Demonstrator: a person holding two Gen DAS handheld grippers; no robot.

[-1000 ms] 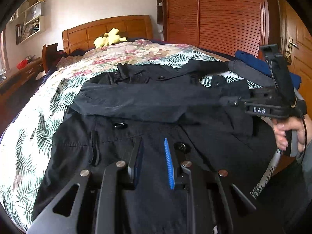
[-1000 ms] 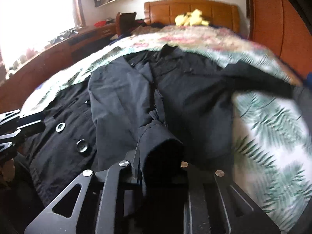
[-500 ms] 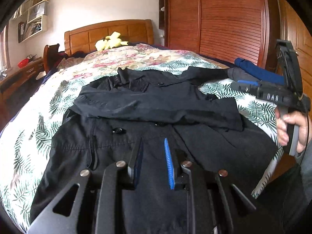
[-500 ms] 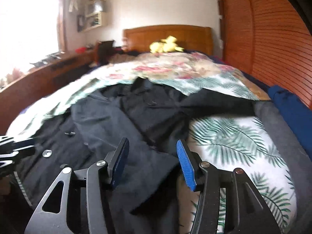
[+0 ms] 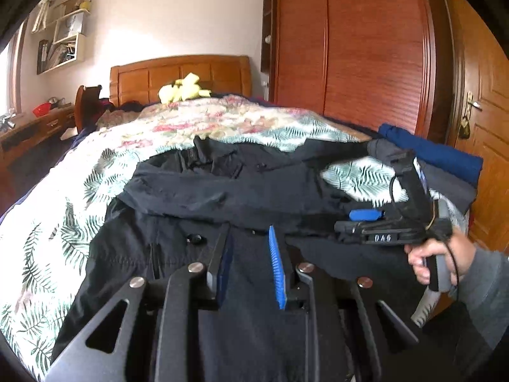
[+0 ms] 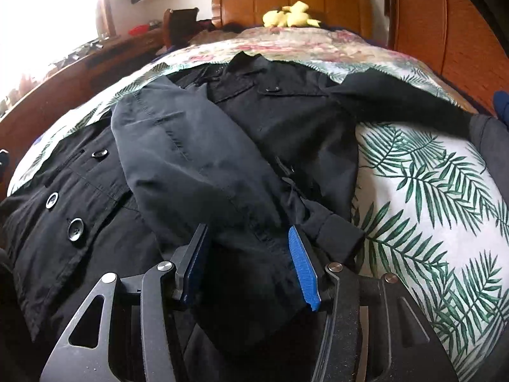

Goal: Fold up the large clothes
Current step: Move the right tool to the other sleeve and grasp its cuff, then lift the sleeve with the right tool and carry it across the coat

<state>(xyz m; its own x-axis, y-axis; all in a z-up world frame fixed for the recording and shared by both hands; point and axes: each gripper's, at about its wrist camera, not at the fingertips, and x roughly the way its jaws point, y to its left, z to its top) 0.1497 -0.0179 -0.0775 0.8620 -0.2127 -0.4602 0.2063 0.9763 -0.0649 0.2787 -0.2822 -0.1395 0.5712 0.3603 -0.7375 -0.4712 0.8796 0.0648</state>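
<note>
A black coat (image 6: 286,133) is seen spread front-up on the bed (image 6: 429,184), its collar toward the headboard, one sleeve (image 6: 203,175) laid diagonally across the chest with its cuff near the coat's right edge. A second ago that cuff was pinched in the right claw (image 6: 251,264); it has since been released, and the blue pads are now held apart over the sleeve end without pressing it. The sleeve fold may therefore be judged as placed. The other sleeve (image 6: 397,102) is seen stretched outward over the leaf-patterned bedspread, not yet folded in, and is probably the next part to be dealt with. The left claw (image 5: 249,264) is held low over the coat's lower front, its jaws opening slightly from a narrow gap; whether a little fabric is caught between its pads cannot be told, since dark cloth fills the gap in a poor view.
</note>
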